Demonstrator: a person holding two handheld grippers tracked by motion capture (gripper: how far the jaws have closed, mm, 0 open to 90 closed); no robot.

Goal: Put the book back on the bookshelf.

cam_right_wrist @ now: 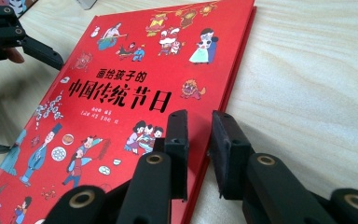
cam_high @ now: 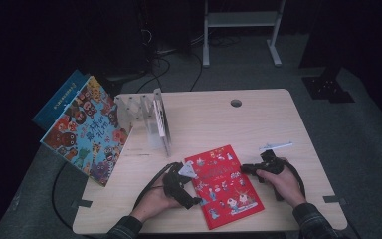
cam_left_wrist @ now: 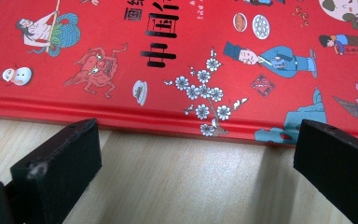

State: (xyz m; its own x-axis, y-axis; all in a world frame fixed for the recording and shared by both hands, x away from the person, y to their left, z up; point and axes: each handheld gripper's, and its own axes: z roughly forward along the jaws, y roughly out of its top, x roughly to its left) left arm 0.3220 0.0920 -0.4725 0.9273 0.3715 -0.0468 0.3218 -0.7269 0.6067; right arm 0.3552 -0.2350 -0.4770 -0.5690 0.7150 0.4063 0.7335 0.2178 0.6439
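Left claw (cam_left_wrist: 191, 172) spread beside the red book (cam_high: 222, 184), right claw (cam_right_wrist: 199, 140) nearly pressed together over its edge; book rack (cam_high: 151, 117) stands behind.

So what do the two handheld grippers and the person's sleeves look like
Both the left gripper and right gripper are black, with blocky rectangular jaws, brass-coloured pivot rivets and trailing black cables. The left one carries a pale grey three-cornered plate. The sleeves are dark plaid.

high view dim, dark surround | gripper views bright, sharp, soft shadows
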